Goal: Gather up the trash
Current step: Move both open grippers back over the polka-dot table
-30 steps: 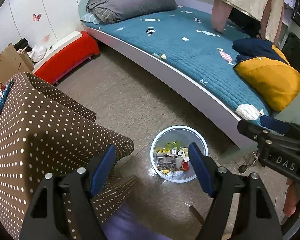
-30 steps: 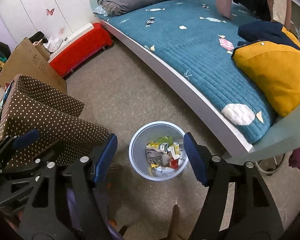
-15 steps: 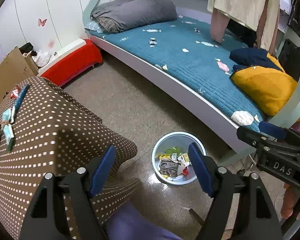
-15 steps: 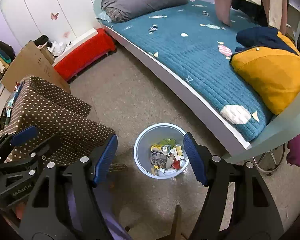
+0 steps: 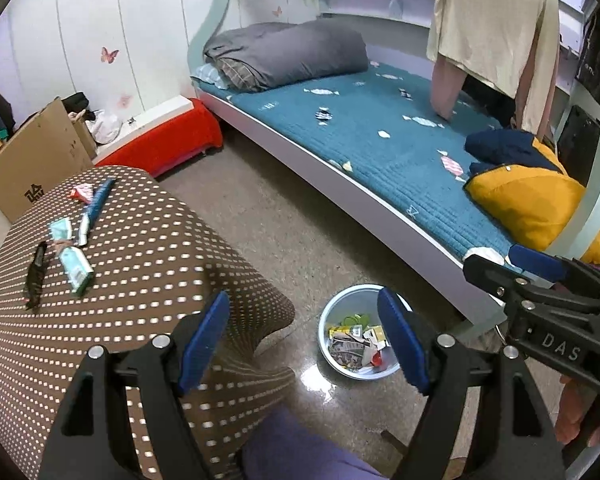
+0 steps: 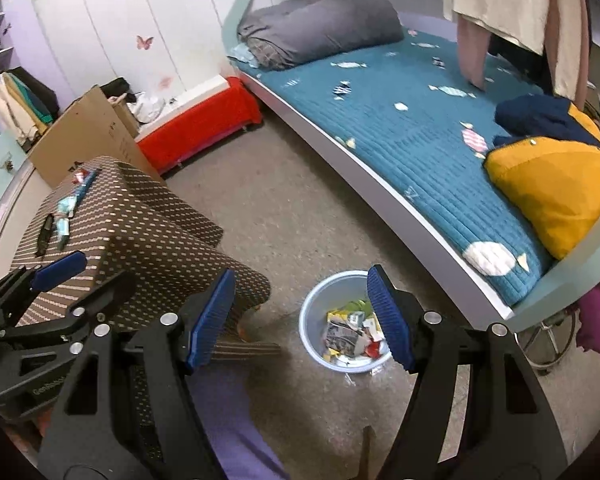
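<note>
Left wrist view: my left gripper [image 5: 304, 336] has its jaws spread wide with nothing between the blue pads. I take the wastebasket [image 5: 342, 368] as landmark; it sits on the floor below the gripper, already holding wrappers [image 5: 356, 346], so I judge it's parked there as the drop point within reach of both table and bed. Left of the wastebasket stands the polka-dot covered table [image 5: 132, 256], and on its far part lie the remaining scraps: a teal wrapper [image 5: 75, 266], a black pen-like thing [image 5: 35, 276], a blue tube [image 5: 96, 204]. Those are likely next. Behind the wastebasket, the bed [image 5: 380, 148] carries small candy wrappers [image 5: 420, 121] too. My right gripper [image 5: 540, 280] shows right of the wastebasket.

Right wrist view: right gripper [image 6: 300, 316] is also agape, holding nothing, framing the wastebasket [image 6: 320, 356] between its pads. Left gripper [image 6: 56, 276] sits left of the wastebasket, over the table edge [image 6: 152, 232]. Both being empty fits a drop just finished, in my judgement. Bed wrappers [image 6: 348, 65] lie well behind the wastebasket.
</note>
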`<action>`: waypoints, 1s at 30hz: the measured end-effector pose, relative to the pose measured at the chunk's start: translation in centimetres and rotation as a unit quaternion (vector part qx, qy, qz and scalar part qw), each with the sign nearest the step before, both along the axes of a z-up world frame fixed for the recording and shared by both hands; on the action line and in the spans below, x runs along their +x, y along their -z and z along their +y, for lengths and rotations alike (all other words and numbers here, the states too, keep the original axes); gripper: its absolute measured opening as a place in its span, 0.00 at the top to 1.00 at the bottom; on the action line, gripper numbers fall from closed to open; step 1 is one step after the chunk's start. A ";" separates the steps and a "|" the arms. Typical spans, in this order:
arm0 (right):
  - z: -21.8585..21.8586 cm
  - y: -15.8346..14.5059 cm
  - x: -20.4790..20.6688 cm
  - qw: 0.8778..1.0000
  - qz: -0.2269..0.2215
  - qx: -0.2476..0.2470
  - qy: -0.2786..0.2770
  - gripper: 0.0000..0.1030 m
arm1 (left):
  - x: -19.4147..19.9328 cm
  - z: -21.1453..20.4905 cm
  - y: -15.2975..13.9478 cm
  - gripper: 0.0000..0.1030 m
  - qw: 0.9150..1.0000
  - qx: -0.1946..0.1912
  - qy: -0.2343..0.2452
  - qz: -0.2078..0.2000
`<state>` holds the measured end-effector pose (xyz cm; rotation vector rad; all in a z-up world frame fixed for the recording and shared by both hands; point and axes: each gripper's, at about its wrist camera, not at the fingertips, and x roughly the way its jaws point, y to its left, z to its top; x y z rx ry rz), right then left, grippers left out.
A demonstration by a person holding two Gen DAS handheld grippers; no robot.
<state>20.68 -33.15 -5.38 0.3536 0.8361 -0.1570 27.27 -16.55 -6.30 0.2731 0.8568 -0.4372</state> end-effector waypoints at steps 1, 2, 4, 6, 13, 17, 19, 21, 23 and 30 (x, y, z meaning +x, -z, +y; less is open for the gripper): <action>0.4 -0.2 0.1 1.000 -0.003 -0.002 -0.004 0.34 | 0.1 0.5 -0.2 0.27 1.000 -0.001 -0.004 -0.002; 0.8 -0.5 0.1 1.000 -0.006 -0.003 -0.007 0.34 | 0.0 0.9 -0.4 0.26 1.000 -0.002 -0.006 -0.003; 1.7 -1.0 0.5 1.000 -0.012 -0.004 -0.017 0.34 | 0.2 1.8 -0.7 0.24 1.000 -0.005 -0.014 -0.006; 2.5 -1.4 0.7 1.000 -0.015 -0.005 -0.026 0.34 | 0.3 2.7 -1.0 0.24 1.000 -0.007 -0.023 -0.009; 6.0 -2.5 2.5 0.998 -0.024 -0.013 -0.064 0.34 | 1.0 6.3 -2.0 0.24 0.998 -0.013 -0.057 -0.017; 8.0 -3.2 3.5 0.996 -0.028 -0.016 -0.084 0.34 | 1.5 8.7 -2.5 0.22 0.996 -0.018 -0.080 -0.022; 9.0 -3.4 4.0 0.995 -0.029 -0.018 -0.095 0.34 | 1.6 9.8 -2.7 0.21 0.995 -0.020 -0.091 -0.023; 10.2 -3.7 4.6 0.994 -0.029 -0.021 -0.106 0.34 | 1.8 11.2 -2.8 0.20 0.994 -0.023 -0.103 -0.024; 11.1 -3.8 5.1 0.993 -0.026 -0.021 -0.116 0.34 | 2.1 12.4 -2.9 0.19 0.993 -0.024 -0.116 -0.025; 14.5 -4.2 6.7 0.987 -0.024 -0.037 -0.152 0.34 | 3.3 16.1 -2.9 0.19 0.987 -0.028 -0.154 -0.022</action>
